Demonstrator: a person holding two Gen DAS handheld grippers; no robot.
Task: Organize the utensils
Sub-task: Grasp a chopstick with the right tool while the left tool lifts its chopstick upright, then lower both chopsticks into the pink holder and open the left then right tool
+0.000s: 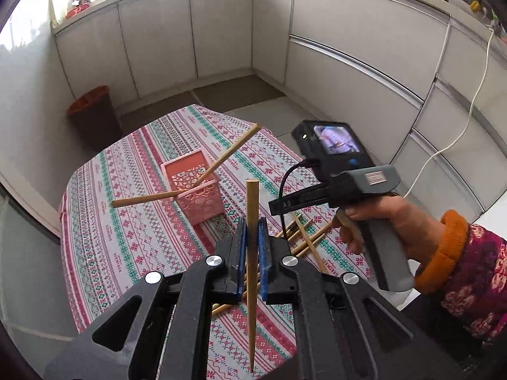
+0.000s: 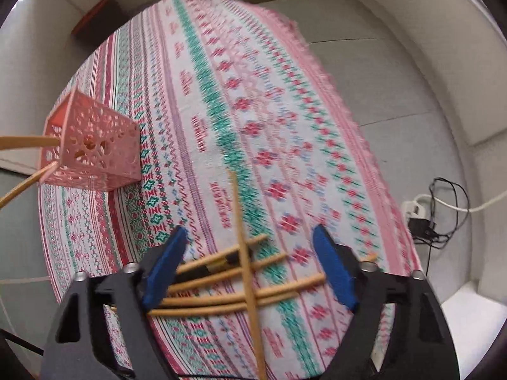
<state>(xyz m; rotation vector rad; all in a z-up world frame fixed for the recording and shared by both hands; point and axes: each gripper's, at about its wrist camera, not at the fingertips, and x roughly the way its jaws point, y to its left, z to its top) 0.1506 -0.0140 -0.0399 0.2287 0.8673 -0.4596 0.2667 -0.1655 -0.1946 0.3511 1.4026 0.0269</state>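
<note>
My left gripper [image 1: 252, 226] is shut on a wooden chopstick [image 1: 252, 202] and holds it upright above the table. A pink lattice basket [image 1: 194, 186] stands beyond it with two chopsticks [image 1: 233, 152] leaning out. Several loose chopsticks [image 1: 309, 237] lie on the cloth to the right. My right gripper [image 2: 250, 247] is open, low over that pile of chopsticks [image 2: 234, 288], with one chopstick [image 2: 245, 253] lying across the others. The basket also shows in the right wrist view [image 2: 92, 148], far left. The right gripper's body shows in the left wrist view [image 1: 358, 183].
A round table with a patterned red, green and white cloth [image 1: 133, 221] carries everything. A brown bin [image 1: 95, 117] stands on the floor at the far left. White cabinets [image 1: 348, 47] ring the room. A power strip and cables [image 2: 424, 215] lie on the floor right.
</note>
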